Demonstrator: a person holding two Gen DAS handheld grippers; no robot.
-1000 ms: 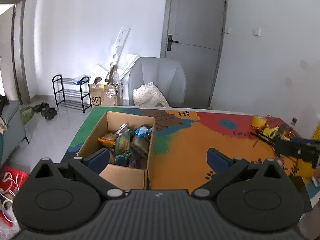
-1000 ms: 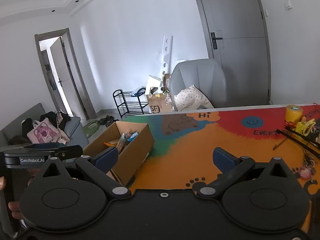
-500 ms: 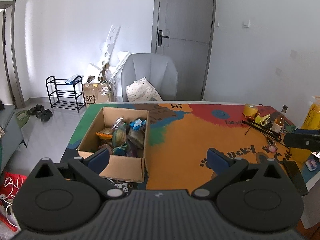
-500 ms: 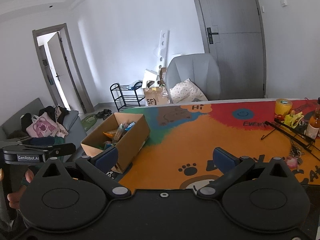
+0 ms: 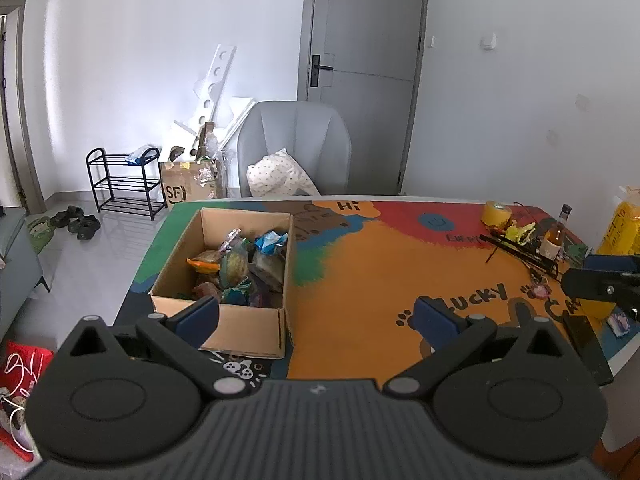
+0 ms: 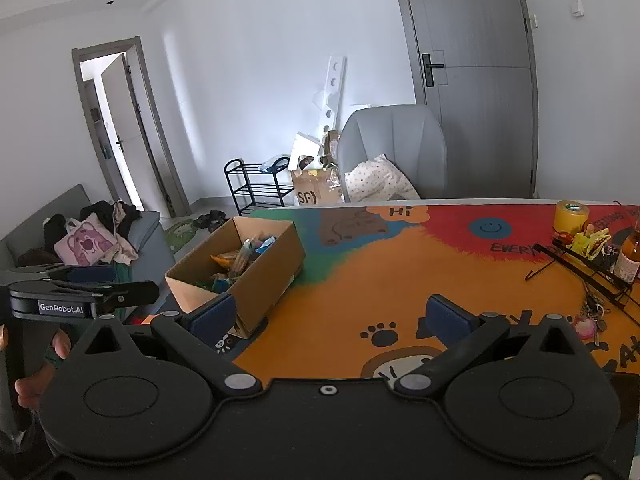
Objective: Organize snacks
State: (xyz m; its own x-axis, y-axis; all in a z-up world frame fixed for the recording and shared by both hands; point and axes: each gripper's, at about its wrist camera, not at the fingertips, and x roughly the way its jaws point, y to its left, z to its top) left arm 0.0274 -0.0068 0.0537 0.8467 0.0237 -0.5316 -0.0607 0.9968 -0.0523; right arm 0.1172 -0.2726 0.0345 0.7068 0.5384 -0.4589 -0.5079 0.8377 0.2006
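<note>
An open cardboard box [image 5: 240, 320] stands on the left part of the colourful table mat [image 5: 380, 264]. Several snack packets [image 5: 240, 264] lie inside it. The box also shows in the right wrist view [image 6: 272, 276]. My left gripper [image 5: 316, 316] is open and empty, held above the table's near edge just this side of the box. My right gripper [image 6: 332, 316] is open and empty, to the right of the box above the mat [image 6: 400, 272].
A yellow tape roll [image 5: 496, 213], a brown bottle [image 5: 554, 236], black rods and small clutter sit at the table's right side. A yellow bag [image 5: 620, 236] stands at the far right. A grey chair [image 5: 296, 140] stands behind the table.
Both grippers have pulled back and risen from the table, so the box and mat look farther off. Both stay open and empty.
</note>
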